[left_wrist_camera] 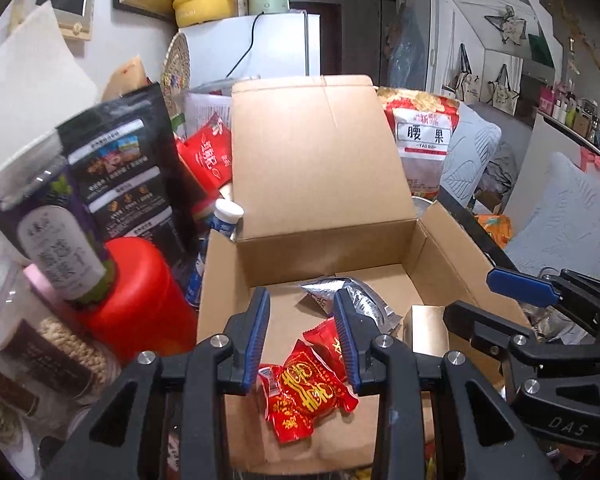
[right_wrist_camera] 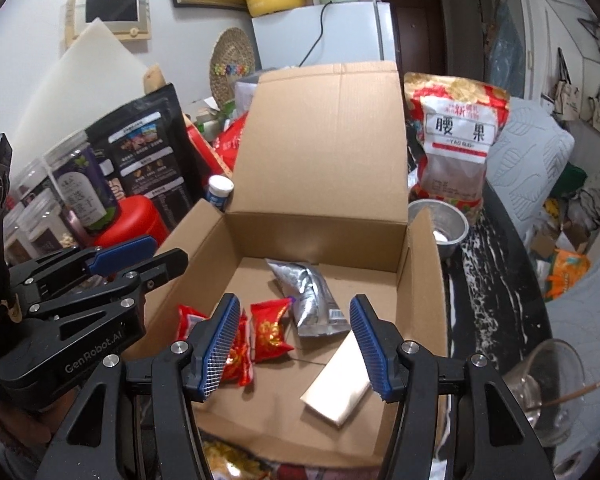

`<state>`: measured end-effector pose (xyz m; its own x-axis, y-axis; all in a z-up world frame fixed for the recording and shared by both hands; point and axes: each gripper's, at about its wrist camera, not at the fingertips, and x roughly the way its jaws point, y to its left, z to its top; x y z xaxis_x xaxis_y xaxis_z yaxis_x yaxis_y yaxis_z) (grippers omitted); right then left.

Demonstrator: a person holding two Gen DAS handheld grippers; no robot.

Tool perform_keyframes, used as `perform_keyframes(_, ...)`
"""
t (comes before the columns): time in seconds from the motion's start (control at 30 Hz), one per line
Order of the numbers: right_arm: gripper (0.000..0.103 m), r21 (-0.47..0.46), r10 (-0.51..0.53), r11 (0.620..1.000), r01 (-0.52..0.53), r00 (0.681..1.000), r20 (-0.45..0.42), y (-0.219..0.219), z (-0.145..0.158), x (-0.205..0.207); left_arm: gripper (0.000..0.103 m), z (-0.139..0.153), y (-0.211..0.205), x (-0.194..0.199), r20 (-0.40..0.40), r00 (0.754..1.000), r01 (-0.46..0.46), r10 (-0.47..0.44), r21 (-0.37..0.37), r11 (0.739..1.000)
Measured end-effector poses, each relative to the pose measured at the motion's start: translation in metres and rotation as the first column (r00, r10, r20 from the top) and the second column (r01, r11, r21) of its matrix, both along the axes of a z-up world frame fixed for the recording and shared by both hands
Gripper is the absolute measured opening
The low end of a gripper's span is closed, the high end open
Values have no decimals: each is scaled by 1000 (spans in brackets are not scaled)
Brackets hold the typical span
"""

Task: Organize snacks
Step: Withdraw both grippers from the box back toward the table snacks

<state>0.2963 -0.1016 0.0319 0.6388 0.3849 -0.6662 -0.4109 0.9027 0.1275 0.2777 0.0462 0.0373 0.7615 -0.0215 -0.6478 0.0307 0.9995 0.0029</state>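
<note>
Inside the open cardboard box [right_wrist_camera: 320, 184], red snack packets [right_wrist_camera: 270, 328] lie on the floor at the near left, a silver foil pouch [right_wrist_camera: 312, 300] toward the far middle, and a pale flat packet [right_wrist_camera: 340, 384] at the near right. Both grippers hover over the box's near edge, the left gripper [left_wrist_camera: 302, 344] and the right gripper [right_wrist_camera: 296, 348] each with jaws apart and holding nothing. A cashew bag [right_wrist_camera: 456, 140] stands behind the box at far right, a red canister [left_wrist_camera: 140, 300] to its left.
</note>
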Motion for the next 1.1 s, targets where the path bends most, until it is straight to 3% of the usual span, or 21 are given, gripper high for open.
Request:
perform_keyframes(0.47, 61, -2, -8, 1000, 8, 995, 98, -12, 42, -66, 33, 38, -5, -60, 73, 997, 8, -7, -8, 1000)
perform_keyframes(0.67, 73, -7, -1, 1000, 2, 990, 143, -15, 53, -101, 33, 47, -4, -87, 90, 996, 14, -13, -11, 1000)
perform_keyframes(0.77, 76, -17, 4, 1000, -1, 987, 161, -15, 56, -118, 47, 48, -2, -98, 78, 997, 23, -22, -19, 1000)
perform_keyframes(0.83, 78, -23, 5, 1000, -1, 985, 175, -14, 58, -129, 72, 48, -1, -107, 92, 996, 19, -17, -15, 1000)
perform_keyframes(0.9, 80, -28, 6, 1000, -1, 982, 187, -14, 59, -139, 83, 49, -1, -119, 131, 991, 5, -6, 6, 1000)
perform_keyframes(1.1, 81, -40, 3, 999, 5, 981, 193, -14, 56, -164, 83, 49, 2, -142, 133, 991, 24, -26, 17, 1000)
